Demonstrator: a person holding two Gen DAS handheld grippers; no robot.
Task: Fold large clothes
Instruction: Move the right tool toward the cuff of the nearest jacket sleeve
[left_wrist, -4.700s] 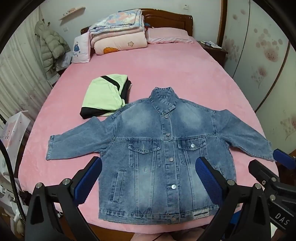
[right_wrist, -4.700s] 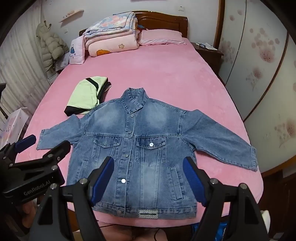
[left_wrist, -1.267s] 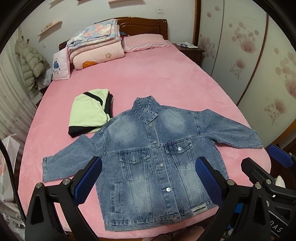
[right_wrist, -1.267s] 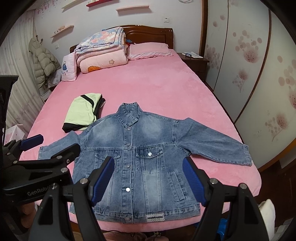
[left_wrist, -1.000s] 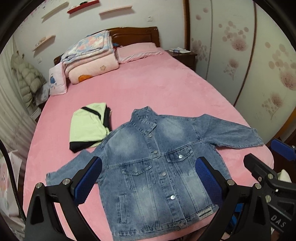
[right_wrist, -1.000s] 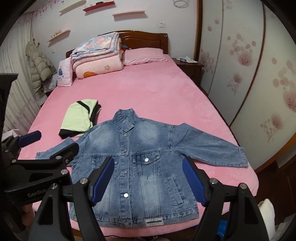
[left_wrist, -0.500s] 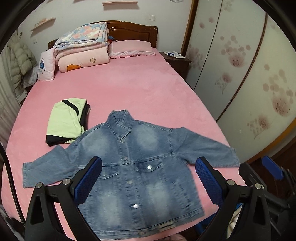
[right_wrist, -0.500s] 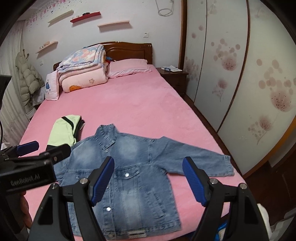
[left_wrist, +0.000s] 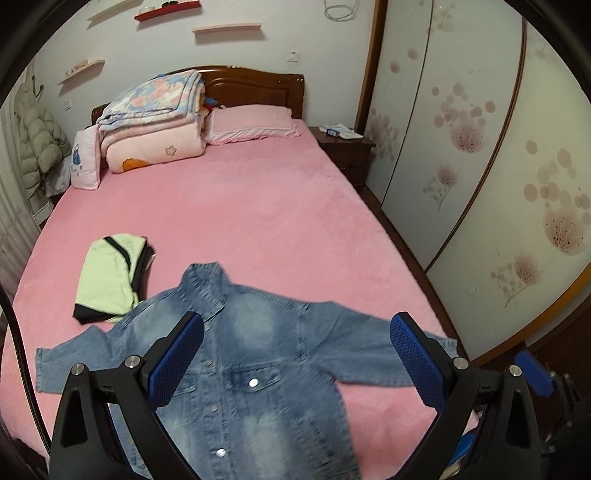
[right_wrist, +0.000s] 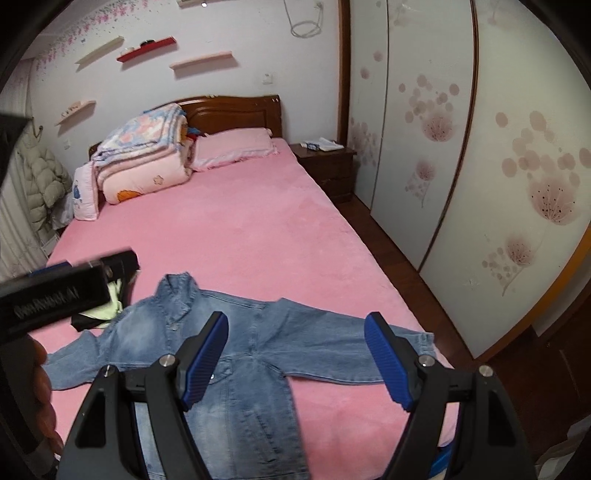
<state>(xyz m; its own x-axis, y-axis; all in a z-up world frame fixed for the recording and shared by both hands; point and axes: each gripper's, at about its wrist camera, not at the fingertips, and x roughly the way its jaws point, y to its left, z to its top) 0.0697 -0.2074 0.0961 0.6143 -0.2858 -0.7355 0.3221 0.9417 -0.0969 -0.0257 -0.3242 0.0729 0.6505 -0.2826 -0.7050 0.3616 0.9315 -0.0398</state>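
Observation:
A blue denim jacket (left_wrist: 258, 369) lies flat and buttoned on the pink bed, collar away from me, both sleeves spread out; it also shows in the right wrist view (right_wrist: 236, 354). My left gripper (left_wrist: 295, 354) is open and empty, held above the jacket's chest. My right gripper (right_wrist: 295, 354) is open and empty, above the jacket's right side and sleeve. Neither touches the cloth. The left gripper's body (right_wrist: 55, 295) shows at the left of the right wrist view.
A folded green and black garment (left_wrist: 110, 277) lies left of the collar. Stacked quilts (left_wrist: 155, 122) and a pink pillow (left_wrist: 255, 120) sit at the headboard. A nightstand (left_wrist: 343, 147) and wardrobe doors (left_wrist: 480, 166) stand to the right of the bed.
Both grippers have risen and tilted up and to the right, so the jacket sits lower in both views. The jacket has not moved. Both grippers stay open.

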